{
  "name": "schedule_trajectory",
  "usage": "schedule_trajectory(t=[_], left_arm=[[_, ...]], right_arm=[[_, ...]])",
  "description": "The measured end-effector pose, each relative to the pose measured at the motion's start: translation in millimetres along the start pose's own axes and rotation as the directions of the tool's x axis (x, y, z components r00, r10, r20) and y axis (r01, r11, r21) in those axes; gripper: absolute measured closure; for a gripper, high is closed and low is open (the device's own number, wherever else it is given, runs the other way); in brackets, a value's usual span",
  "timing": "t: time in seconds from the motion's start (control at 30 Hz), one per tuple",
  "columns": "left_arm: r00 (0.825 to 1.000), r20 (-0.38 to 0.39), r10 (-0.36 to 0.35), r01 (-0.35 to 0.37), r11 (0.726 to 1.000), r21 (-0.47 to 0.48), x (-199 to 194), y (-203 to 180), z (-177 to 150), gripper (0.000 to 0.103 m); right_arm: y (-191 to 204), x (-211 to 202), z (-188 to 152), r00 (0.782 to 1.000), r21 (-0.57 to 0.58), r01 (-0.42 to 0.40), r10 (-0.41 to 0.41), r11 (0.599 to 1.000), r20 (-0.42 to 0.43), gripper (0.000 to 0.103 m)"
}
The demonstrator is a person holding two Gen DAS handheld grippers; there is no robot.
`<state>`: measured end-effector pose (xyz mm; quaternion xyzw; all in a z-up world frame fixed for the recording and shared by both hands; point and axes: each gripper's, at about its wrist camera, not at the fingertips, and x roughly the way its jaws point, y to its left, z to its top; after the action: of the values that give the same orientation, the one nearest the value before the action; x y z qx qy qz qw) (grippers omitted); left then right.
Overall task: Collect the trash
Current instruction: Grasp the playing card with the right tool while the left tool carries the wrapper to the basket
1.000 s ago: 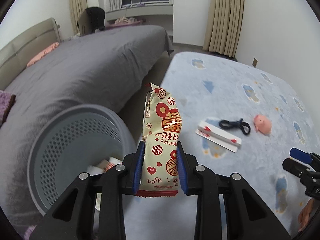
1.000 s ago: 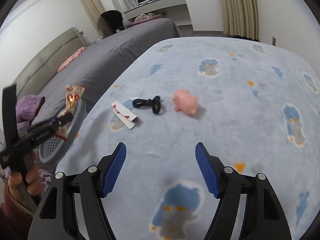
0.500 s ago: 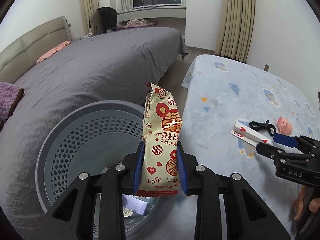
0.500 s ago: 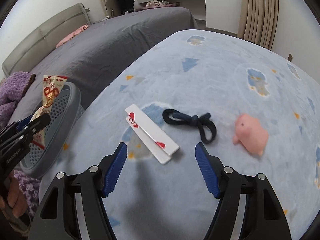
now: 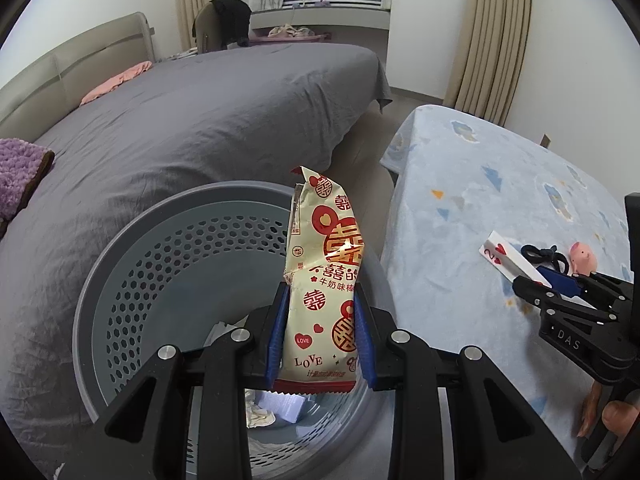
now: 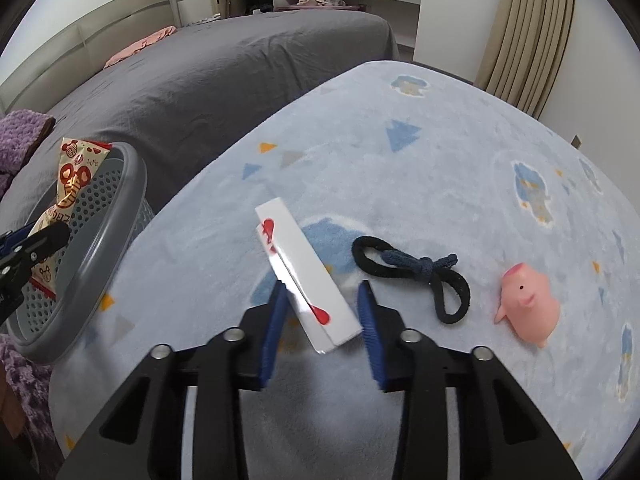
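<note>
The left gripper (image 5: 320, 336) is clamped on a cream snack wrapper (image 5: 324, 280) printed with red characters and hearts, gripping its lower part so that the wrapper stands upright between the blue pads. It is held over the open mouth of a round grey perforated waste basket (image 5: 132, 280), where crumpled paper scraps (image 5: 276, 408) lie at the bottom. The basket stands between a bed with a grey cover (image 5: 200, 120) and the near left edge of a pale blue blanket (image 6: 440, 168) patterned with small triangles and cartoon figures.

On that blanket, the right gripper (image 6: 322, 320) is lowered over a long white card box (image 6: 306, 276) marked with red hearts. Its jaws are closing, with the near end of the box between them; the left pad is against the box's side, while a small gap shows at the right pad, so the grip is not yet firm. The box lies diagonally, its far end pointing toward the basket side of the blanket.

Just beside the box, toward the blanket's right side, lies a black looped hair tie (image 6: 424, 276) with a dark blue knot, and further right a small pink pig toy (image 6: 528, 304) rests on its side, apart from the tie.

A purple knitted cloth (image 5: 16, 176) lies on the bed's left edge, and a pink cloth (image 5: 116, 84) lies near the headboard.
</note>
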<state>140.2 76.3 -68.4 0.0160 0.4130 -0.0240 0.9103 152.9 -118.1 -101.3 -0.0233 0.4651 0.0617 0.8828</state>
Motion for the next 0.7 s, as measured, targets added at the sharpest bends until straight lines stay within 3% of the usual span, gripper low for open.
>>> schedule_trajectory(t=[0.13,0.43,0.7], left_arm=[[1.0,-0.008,0.011,-0.011,1.0,-0.009,1,4,-1,0.073],[1.0,-0.005,0.022,-0.022,0.999,-0.026,-1,15,-2,0.073],[0.999,0.0,0.039,-0.039,0.998,-0.055,-3,33,-2,0.073]], right_arm=[[4,-7,-5,1.0,0.008,-0.006,0.006,1.0,0.006,0.088],[20,-34,-16,0.997,0.043,-0.064,0.062,0.997,0.044,0.088],[51,-60,-2,0.987,0.017,-0.13,0.128,0.991,0.099,0.088]])
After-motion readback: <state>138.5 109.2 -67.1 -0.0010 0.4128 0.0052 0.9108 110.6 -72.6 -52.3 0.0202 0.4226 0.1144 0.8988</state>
